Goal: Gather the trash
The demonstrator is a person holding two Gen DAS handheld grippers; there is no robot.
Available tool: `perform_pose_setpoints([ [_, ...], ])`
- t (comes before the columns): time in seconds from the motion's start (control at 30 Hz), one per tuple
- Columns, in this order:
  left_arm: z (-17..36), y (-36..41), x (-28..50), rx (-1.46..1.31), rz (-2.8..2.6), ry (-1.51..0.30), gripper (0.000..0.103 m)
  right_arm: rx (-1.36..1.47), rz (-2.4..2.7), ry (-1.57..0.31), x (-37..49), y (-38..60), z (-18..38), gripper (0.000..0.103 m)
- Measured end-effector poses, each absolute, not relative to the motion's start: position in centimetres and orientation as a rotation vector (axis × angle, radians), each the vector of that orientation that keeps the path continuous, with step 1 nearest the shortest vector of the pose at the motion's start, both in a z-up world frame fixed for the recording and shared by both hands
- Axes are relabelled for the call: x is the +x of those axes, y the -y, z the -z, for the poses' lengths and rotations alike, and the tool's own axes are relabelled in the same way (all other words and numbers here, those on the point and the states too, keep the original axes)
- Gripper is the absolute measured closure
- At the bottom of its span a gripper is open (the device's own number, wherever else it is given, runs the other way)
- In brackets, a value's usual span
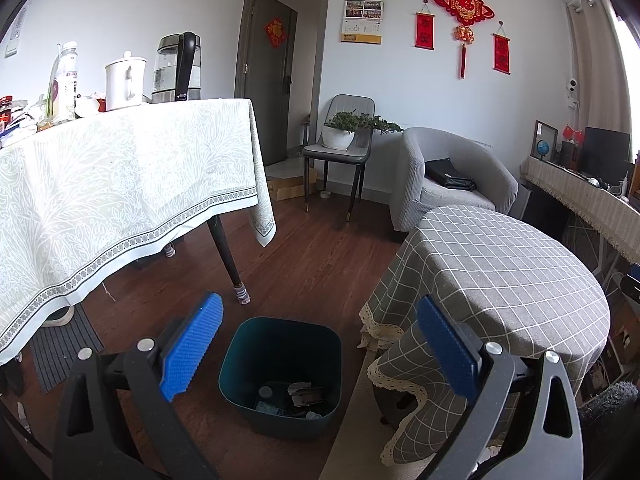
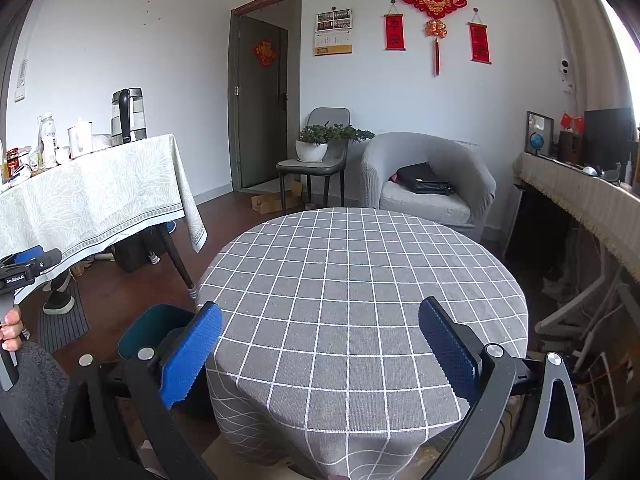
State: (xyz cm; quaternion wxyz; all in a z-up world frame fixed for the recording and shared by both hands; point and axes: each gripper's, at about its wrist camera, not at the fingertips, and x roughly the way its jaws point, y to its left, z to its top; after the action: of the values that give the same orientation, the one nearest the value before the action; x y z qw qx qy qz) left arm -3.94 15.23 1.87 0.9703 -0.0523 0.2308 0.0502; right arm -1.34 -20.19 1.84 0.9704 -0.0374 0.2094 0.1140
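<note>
Hovering over a dark teal square plastic bin (image 1: 280,376) on the wooden floor (image 1: 312,264), left tongs (image 1: 320,344) spread wide and empty, crumpled trash scraps (image 1: 304,396) inside, right tongs (image 2: 320,344) likewise agape above the round grey-checked counter (image 2: 360,280).

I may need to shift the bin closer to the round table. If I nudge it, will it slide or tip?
The trash bin probably slides: squat, wide, on smooth wood floor. Likely light, holding only a few scraps, so push low.
</note>
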Motion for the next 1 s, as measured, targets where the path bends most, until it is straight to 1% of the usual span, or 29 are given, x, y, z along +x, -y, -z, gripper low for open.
perform_pose_setpoints([
  [1.0,-1.8,-15.13,-3.8,-0.093,-0.093,-0.47,0.004,-0.074,-0.23,-0.426,-1.32,20.2,-1.82,0.004],
])
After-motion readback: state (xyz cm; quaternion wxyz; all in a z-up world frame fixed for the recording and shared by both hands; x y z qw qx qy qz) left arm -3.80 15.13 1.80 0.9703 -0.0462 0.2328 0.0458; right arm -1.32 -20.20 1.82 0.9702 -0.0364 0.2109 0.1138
